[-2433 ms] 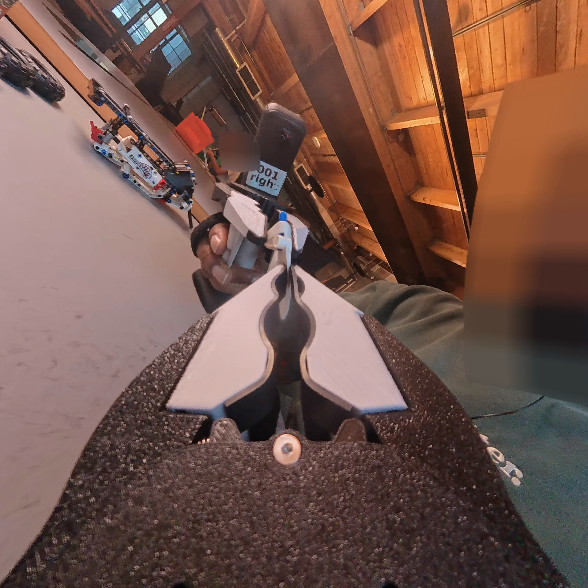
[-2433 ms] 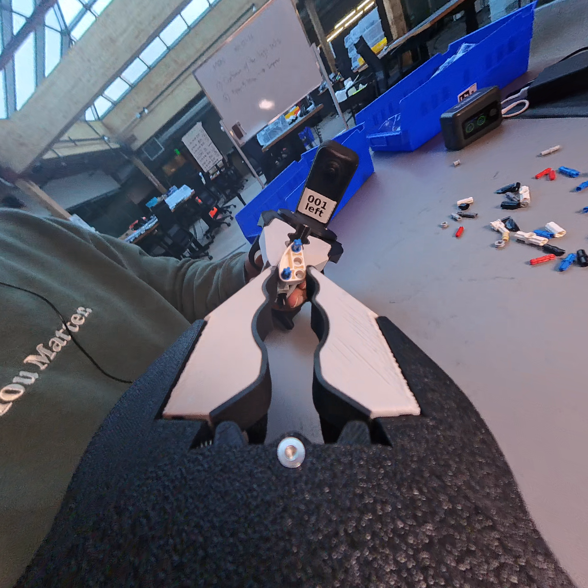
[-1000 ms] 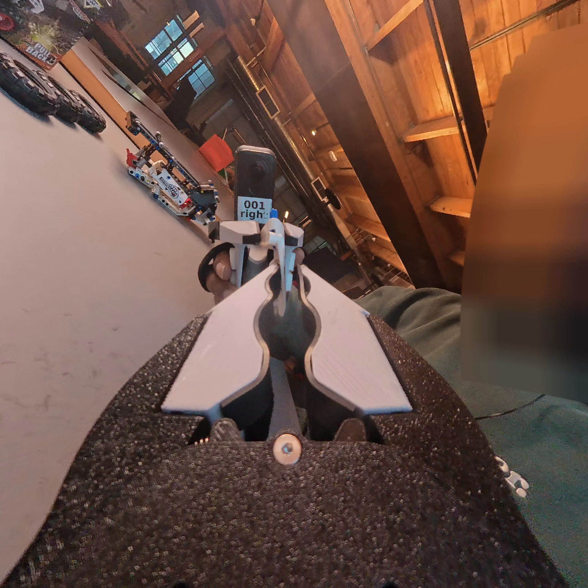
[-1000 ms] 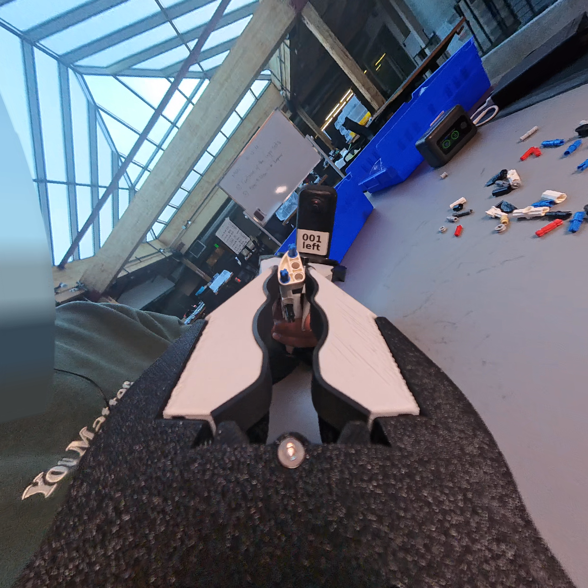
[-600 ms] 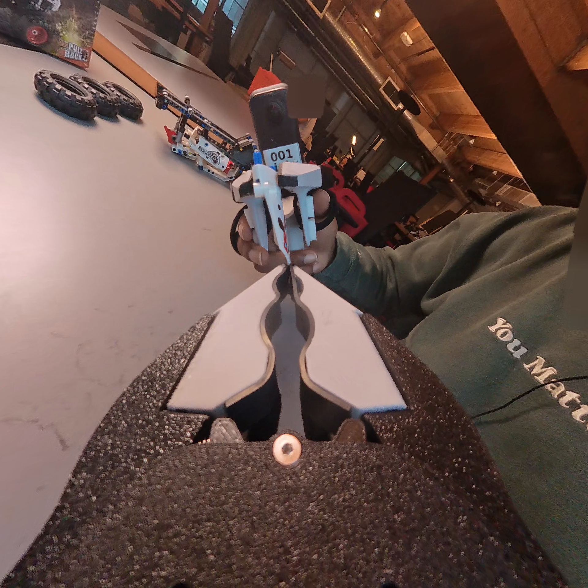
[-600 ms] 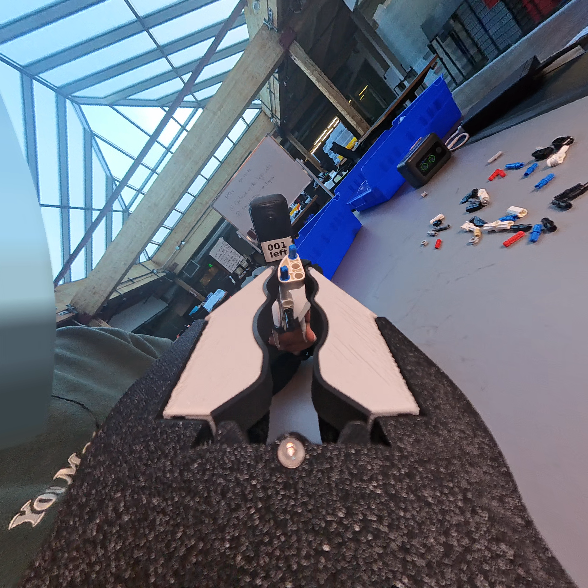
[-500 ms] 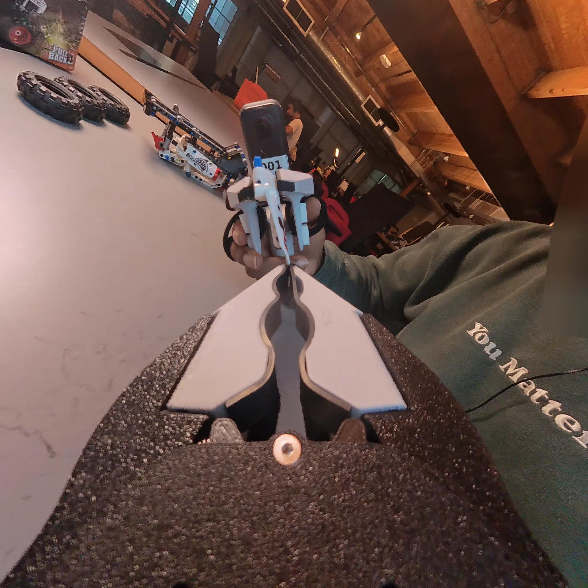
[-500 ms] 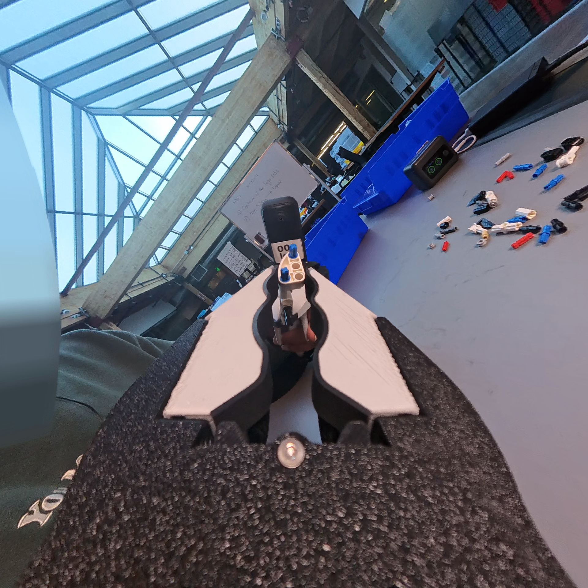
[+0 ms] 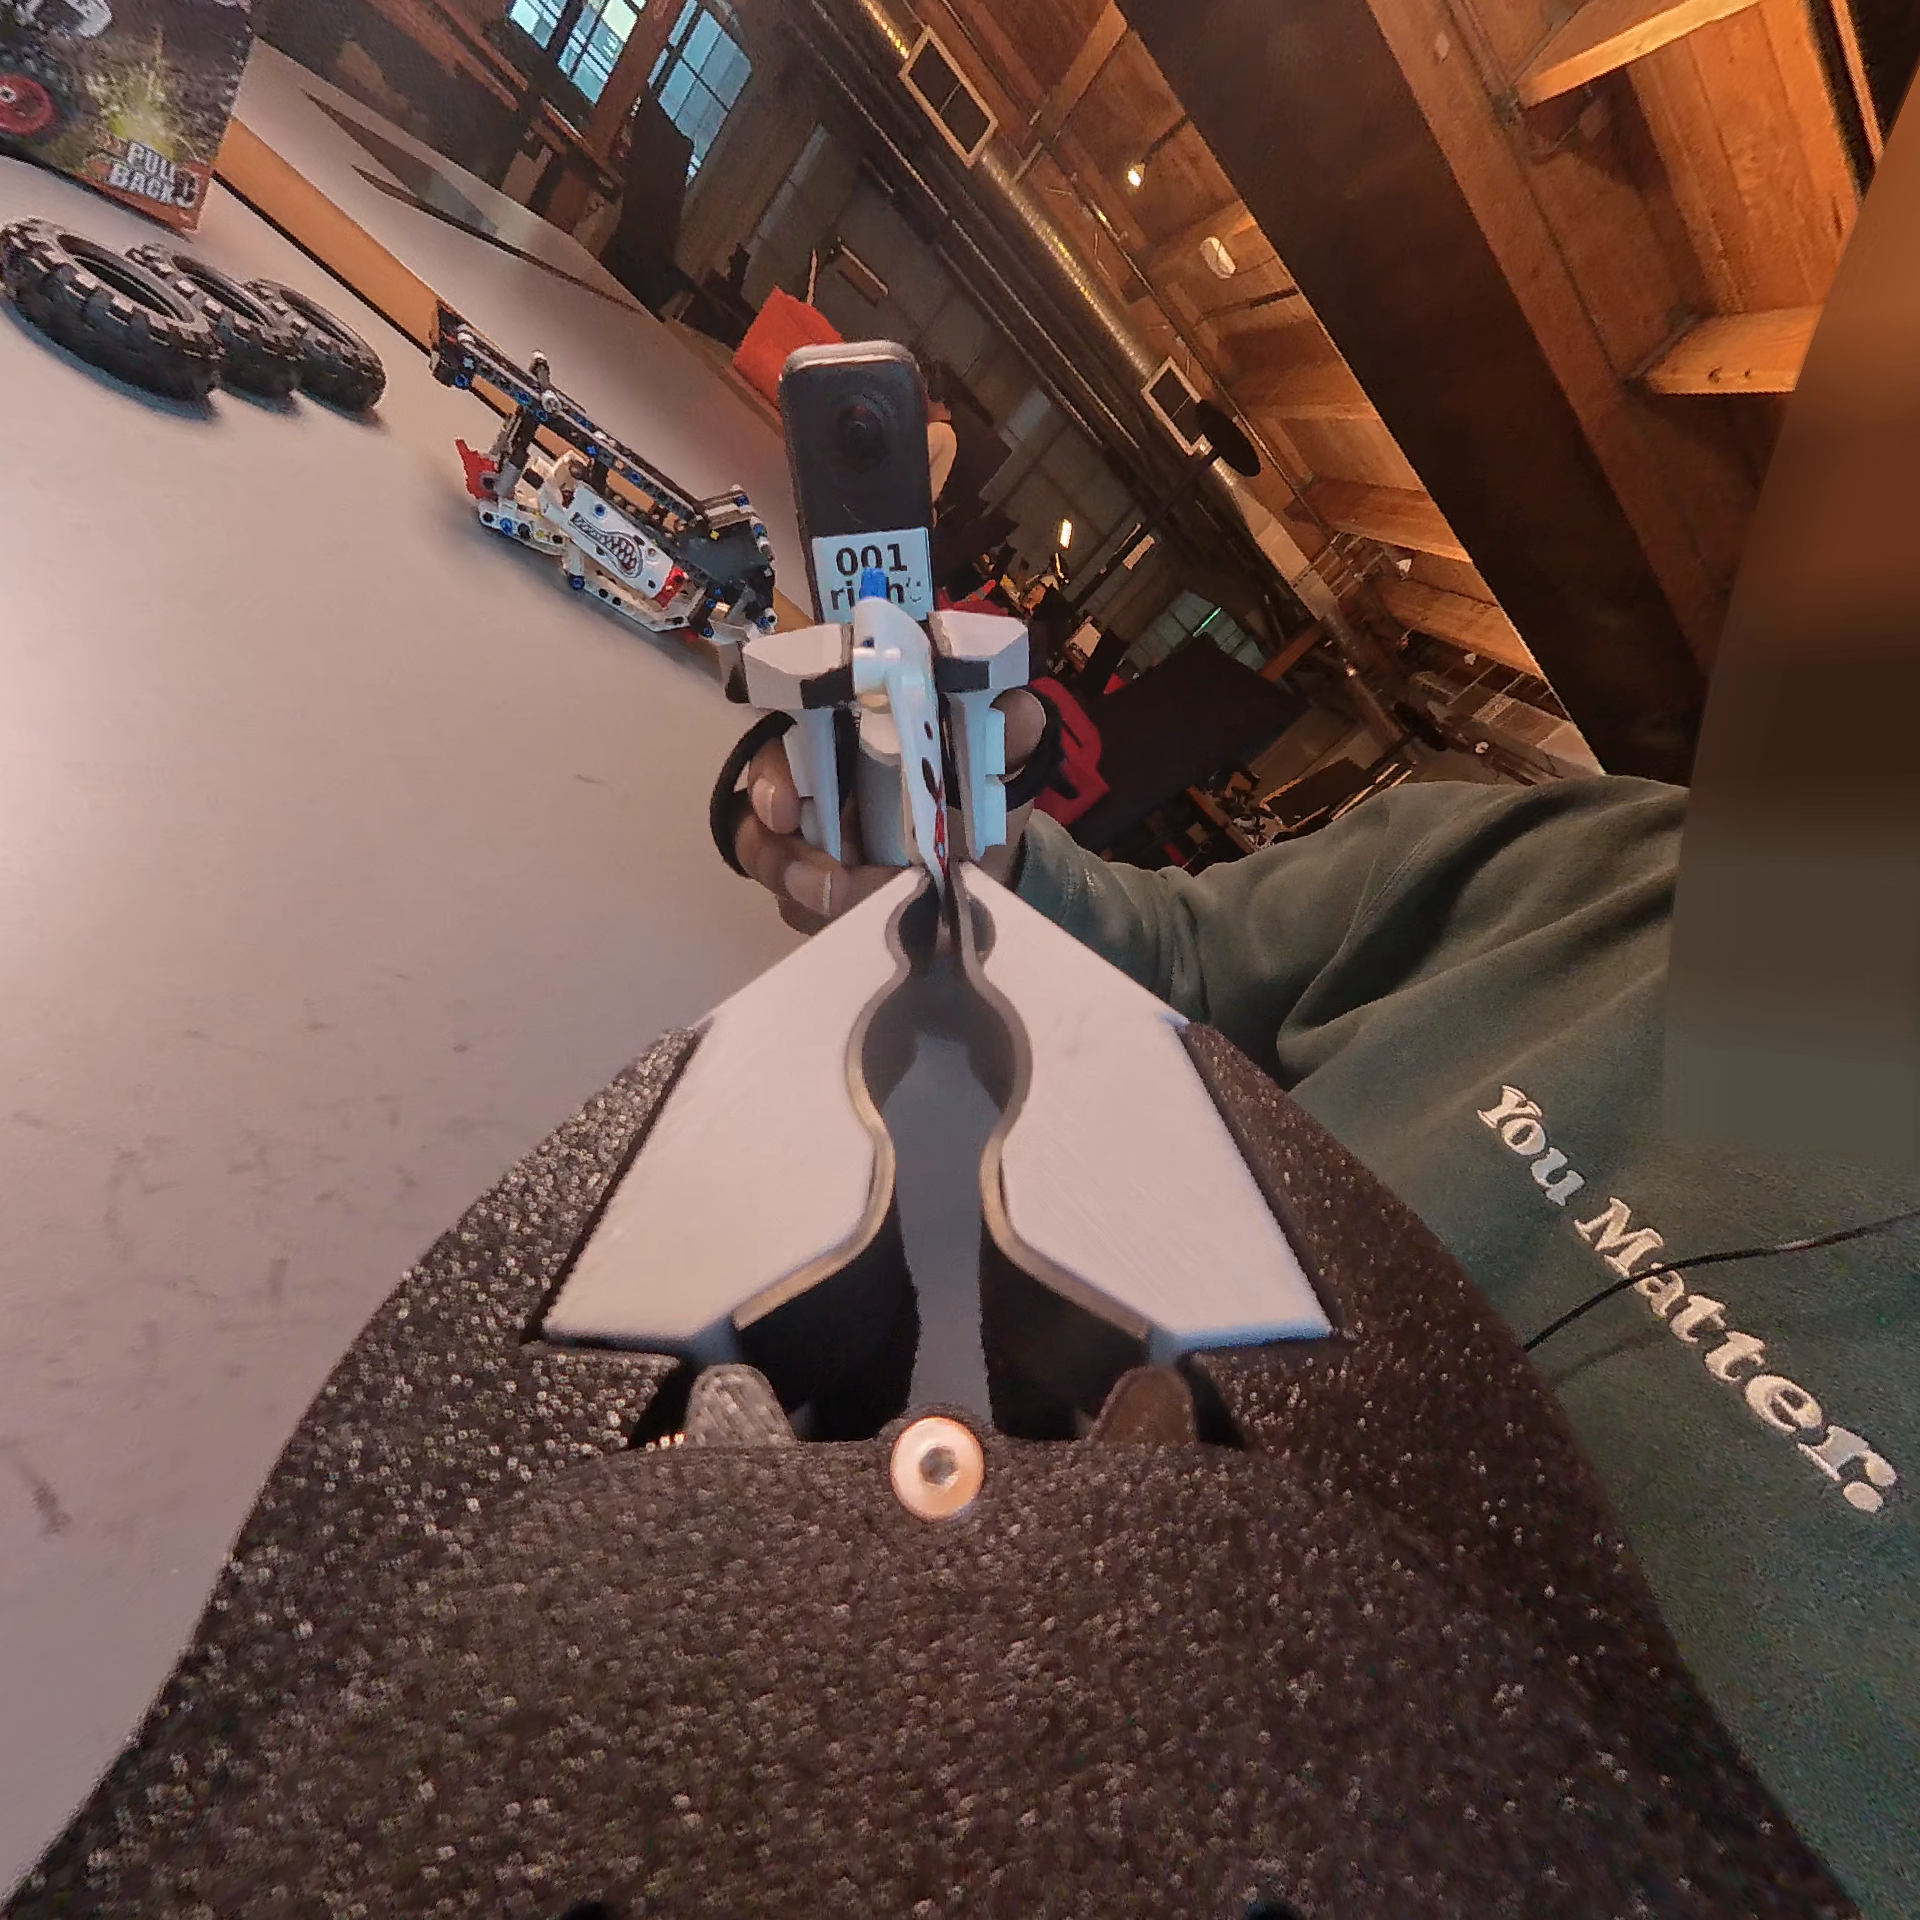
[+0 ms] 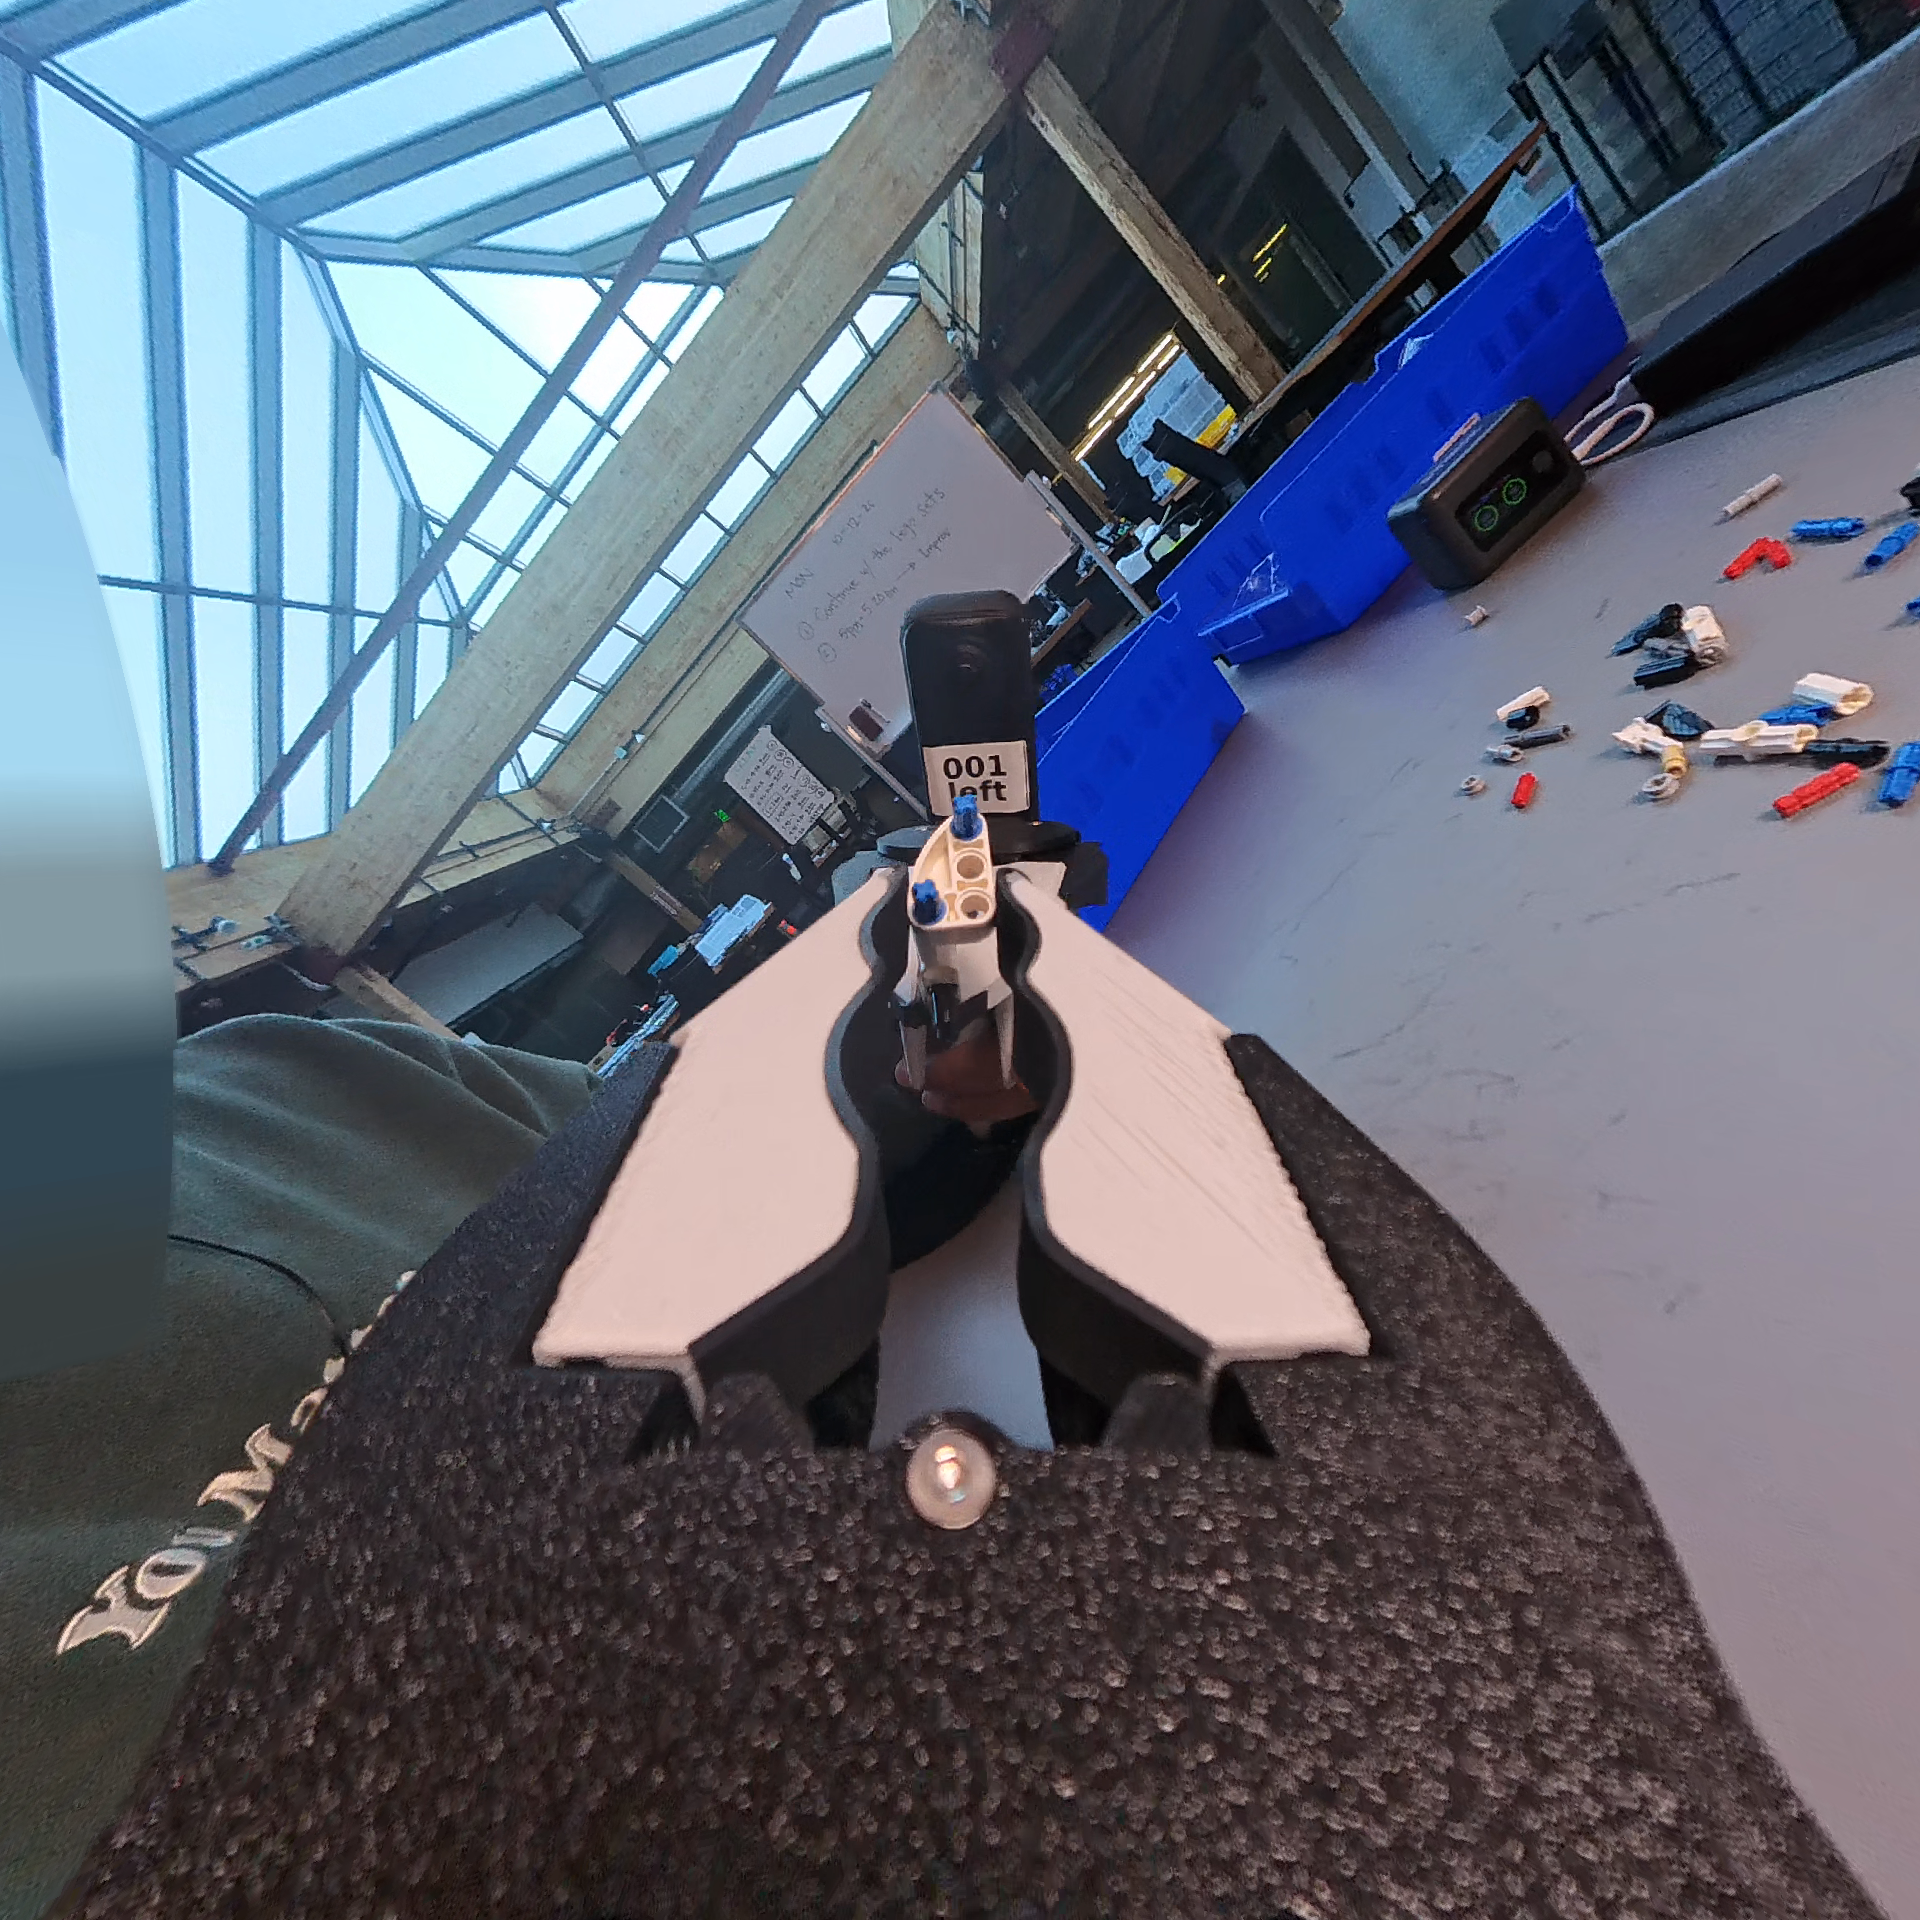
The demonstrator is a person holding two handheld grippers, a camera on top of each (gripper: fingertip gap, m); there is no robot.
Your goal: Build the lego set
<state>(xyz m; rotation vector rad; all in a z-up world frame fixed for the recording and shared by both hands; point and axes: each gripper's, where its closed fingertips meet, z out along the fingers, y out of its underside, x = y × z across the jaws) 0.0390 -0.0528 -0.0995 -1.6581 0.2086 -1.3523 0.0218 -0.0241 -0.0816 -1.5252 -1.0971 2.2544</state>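
Both grippers, left (image 9: 940, 899) and right (image 10: 951, 935), pinched on one white panel (image 10: 951, 904) in mid-air above the table (image 9: 260, 831), far from the chassis (image 9: 613, 530). Could twist loose or shed a blue pin (image 10: 964, 821) if pulled unevenly.

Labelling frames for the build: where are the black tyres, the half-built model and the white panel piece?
black tyres (image 9: 125, 296): left wrist view, nearest tyre's tread.
half-built model (image 9: 613, 535): left wrist view, white side panel.
white panel piece (image 10: 961, 883): right wrist view, holed end.

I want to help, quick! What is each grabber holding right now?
Left gripper: shut on the white lego piece.
Right gripper: shut on the same piece.
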